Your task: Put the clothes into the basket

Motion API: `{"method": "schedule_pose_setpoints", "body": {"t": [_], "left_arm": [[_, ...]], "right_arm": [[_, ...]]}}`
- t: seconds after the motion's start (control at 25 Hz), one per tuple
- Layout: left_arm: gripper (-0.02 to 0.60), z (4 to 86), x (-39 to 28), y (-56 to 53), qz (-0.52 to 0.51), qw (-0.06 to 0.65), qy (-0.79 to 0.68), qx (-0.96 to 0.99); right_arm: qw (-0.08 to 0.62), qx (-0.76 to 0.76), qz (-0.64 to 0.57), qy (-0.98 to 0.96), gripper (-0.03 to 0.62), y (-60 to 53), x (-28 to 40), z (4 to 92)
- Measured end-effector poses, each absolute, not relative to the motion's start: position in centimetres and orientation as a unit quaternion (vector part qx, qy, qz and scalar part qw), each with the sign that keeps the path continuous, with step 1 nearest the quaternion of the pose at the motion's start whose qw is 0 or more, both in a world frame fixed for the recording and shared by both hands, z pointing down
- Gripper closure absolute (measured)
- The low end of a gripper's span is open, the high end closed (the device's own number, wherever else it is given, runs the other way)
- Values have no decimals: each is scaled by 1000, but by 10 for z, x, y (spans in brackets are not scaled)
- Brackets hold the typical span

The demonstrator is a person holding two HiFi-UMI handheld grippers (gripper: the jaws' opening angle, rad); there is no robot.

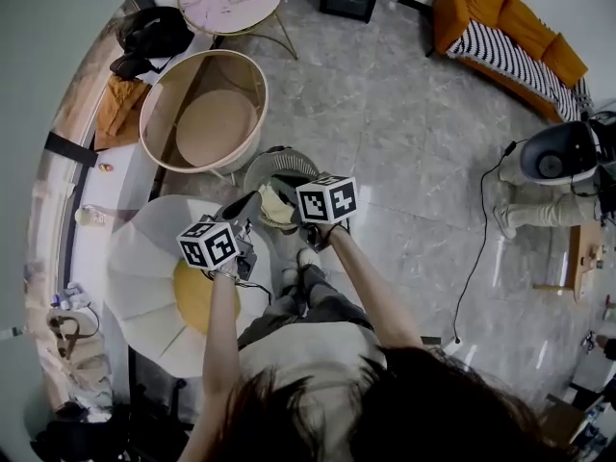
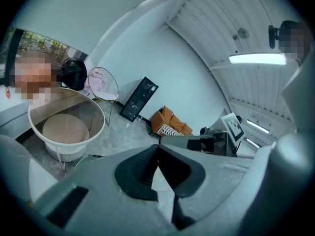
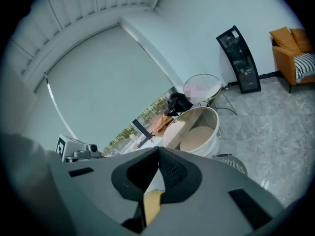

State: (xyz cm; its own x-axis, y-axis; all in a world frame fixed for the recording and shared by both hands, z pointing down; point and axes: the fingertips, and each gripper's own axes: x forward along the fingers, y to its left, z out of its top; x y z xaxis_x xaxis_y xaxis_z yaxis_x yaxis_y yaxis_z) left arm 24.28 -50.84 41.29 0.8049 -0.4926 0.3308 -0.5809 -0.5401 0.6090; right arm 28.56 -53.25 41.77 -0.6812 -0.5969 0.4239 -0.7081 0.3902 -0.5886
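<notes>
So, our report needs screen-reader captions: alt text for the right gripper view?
The right gripper has its fingers shut on a white-and-yellow garment. Beyond stand a round white tub and a slatted basket on grey floor.

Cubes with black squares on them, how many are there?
2. One cube rides on the left gripper, at the head view's left; the other cube rides on the right gripper, by the basket. None seems hidden.

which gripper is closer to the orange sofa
Right. The right gripper is on the side toward the orange sofa, though well apart from it; the left gripper is beyond the right one, farther off.
</notes>
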Motion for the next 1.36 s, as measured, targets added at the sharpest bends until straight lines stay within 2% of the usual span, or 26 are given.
{"method": "schedule_pose_setpoints", "body": {"t": [0.36, 0.6, 1.36], "left_arm": [[571, 378, 250, -505, 56, 311, -302, 899], [571, 373, 250, -504, 45, 301, -312, 900], [571, 363, 249, -502, 59, 258, -322, 909]], "right_arm": [[50, 392, 321, -861, 586, -526, 287, 374], [73, 383, 272, -880, 586, -521, 284, 364], [53, 362, 247, -897, 585, -519, 277, 346]]}}
